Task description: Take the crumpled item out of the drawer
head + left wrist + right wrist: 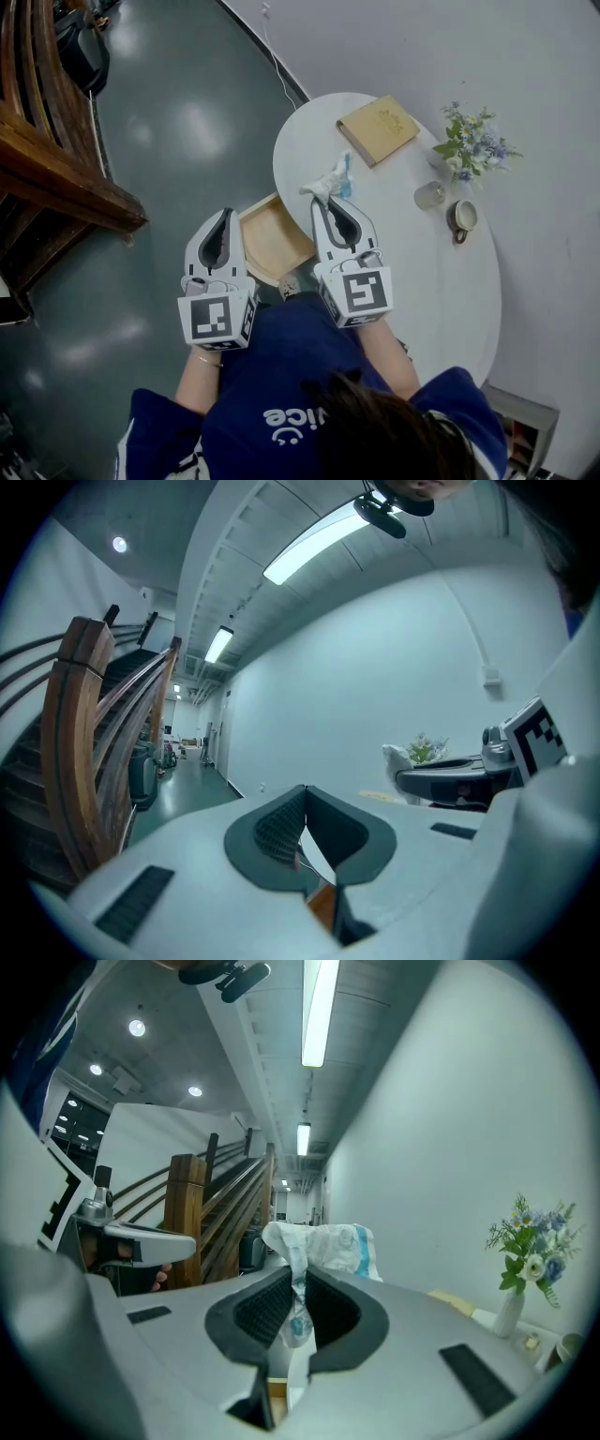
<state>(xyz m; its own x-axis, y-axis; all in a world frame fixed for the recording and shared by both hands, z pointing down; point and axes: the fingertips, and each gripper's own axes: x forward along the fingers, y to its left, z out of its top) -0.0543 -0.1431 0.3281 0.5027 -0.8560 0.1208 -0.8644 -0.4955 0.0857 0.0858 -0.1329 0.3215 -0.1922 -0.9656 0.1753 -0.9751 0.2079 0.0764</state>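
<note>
A crumpled white wrapper with blue print (328,184) sticks up from my right gripper (329,201), which is shut on it and holds it over the near edge of the white oval table (441,300). In the right gripper view the wrapper (323,1246) is pinched between the ribbed pads (267,1305) and bulges above them. The open wooden drawer (269,242) lies between the two grippers with its bottom bare. My left gripper (225,216) hangs at the drawer's left edge, its tips (303,794) together around nothing.
On the table stand a tan book (378,128), a small vase of flowers (472,150), a glass (429,195) and a cup (462,217). A wooden staircase (47,159) rises at the left over a shiny dark floor. The person's blue sleeves fill the bottom.
</note>
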